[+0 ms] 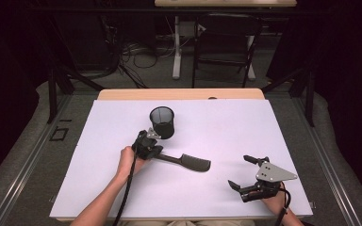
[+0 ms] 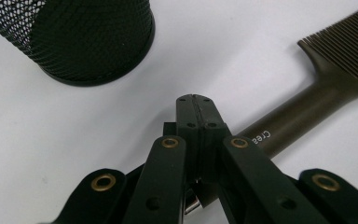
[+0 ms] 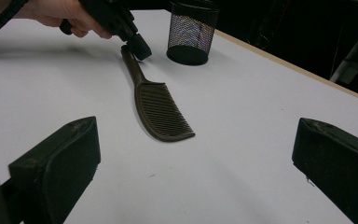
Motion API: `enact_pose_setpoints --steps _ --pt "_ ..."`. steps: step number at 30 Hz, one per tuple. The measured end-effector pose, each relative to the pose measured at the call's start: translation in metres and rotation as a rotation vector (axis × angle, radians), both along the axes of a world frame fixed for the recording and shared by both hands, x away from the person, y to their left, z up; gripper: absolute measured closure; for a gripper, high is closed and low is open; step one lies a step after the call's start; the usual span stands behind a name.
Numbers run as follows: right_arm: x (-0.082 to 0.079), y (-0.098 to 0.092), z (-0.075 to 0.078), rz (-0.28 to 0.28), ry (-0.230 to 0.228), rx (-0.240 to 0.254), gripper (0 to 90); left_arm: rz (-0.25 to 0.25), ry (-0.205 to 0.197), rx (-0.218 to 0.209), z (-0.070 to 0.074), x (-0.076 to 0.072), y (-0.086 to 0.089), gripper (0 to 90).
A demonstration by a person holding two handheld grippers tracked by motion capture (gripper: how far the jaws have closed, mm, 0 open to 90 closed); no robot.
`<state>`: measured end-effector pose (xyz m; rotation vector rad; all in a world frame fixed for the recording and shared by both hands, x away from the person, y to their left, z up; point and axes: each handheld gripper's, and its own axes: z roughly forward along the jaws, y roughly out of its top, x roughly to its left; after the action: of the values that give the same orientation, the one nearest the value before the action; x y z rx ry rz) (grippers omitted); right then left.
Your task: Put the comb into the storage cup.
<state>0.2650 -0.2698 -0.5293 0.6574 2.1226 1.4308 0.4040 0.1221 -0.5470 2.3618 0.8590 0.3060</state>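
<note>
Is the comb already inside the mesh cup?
No: the comb lies flat on the table, beside the mesh cup, with the left gripper at its handle end.

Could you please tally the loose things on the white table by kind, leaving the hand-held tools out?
Dark brown plastic comb with a long handle: 1
Black wire-mesh cup, standing upright: 1
Total: 2

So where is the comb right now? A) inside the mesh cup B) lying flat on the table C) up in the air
B: the comb lies flat on the white table, beside the mesh cup, with the left gripper at its handle end.
</note>
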Motion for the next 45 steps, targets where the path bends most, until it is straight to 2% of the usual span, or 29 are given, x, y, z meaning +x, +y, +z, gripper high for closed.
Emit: enact_pose_setpoints --steps 6,13,23,33,45 --pt "0.000 0.000 0.000 -0.001 0.002 0.001 0.6 -0.009 0.016 -0.005 0.000 -0.005 0.001 90.0" --pt "0.000 0.000 0.000 0.003 -0.001 0.002 0.6 -0.028 0.038 0.007 -0.001 -0.010 0.001 90.0" --pt "0.000 0.000 0.000 0.004 0.000 0.002 0.6 -0.024 0.055 0.005 0.000 -0.015 0.003 90.0" --pt "0.000 0.001 0.000 0.006 0.000 -0.005 0.6 -0.039 0.084 -0.008 0.001 -0.017 0.005 90.0" --pt "0.000 0.001 0.000 0.007 -0.003 -0.002 0.6 -0.059 0.108 -0.003 0.003 -0.019 0.004 90.0"
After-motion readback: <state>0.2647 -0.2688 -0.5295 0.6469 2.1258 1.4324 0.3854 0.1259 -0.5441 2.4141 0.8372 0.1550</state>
